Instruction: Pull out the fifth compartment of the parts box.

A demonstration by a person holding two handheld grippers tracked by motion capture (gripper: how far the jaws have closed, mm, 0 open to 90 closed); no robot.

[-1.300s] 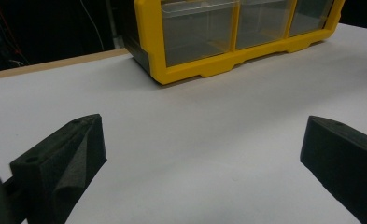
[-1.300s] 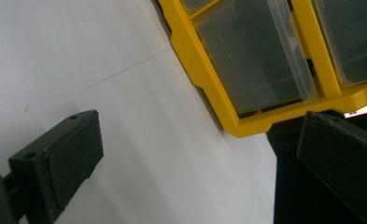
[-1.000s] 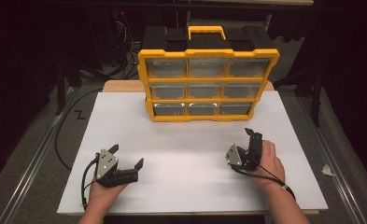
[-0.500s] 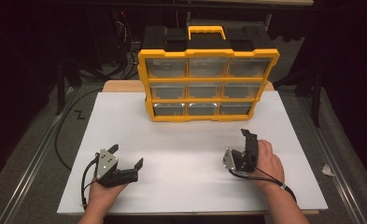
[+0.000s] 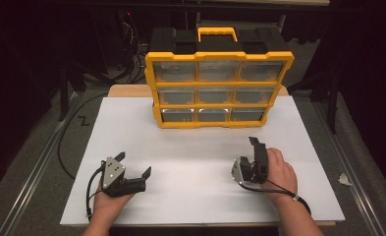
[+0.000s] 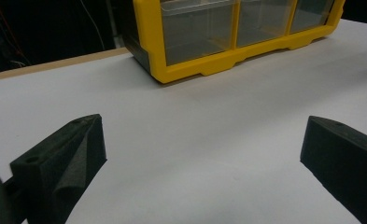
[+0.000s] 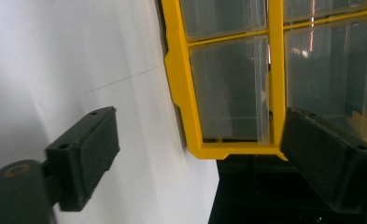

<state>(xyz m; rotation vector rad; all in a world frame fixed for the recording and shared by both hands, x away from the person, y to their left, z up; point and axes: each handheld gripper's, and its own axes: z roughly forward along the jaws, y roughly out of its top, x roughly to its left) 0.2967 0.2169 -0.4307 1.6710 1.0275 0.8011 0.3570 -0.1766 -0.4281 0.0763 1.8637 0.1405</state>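
A yellow and black drawer organizer [image 5: 220, 88] with clear drawers stands upright at the far middle of the white table top [image 5: 195, 201]. My left gripper [image 5: 133, 164] rests near the front left, its jaws spread wide and nothing between them. In the left gripper view my left gripper [image 6: 202, 154] faces the organizer [image 6: 228, 32] across bare white surface. My right gripper [image 5: 249, 151] is at the front right, rolled onto its side and open. In the right gripper view my right gripper [image 7: 204, 149] looks at the organizer's lower drawers [image 7: 232, 84], which appear turned sideways.
The organizer has a yellow carry handle [image 5: 217, 33] on top. Black cables [image 5: 63, 147] run along the floor left of the table. A crumpled white scrap [image 5: 344, 179] lies on the floor at the right. Dark surroundings ring the table.
My right gripper has drifted slightly to the left, still open. The left gripper and the organizer have not moved.
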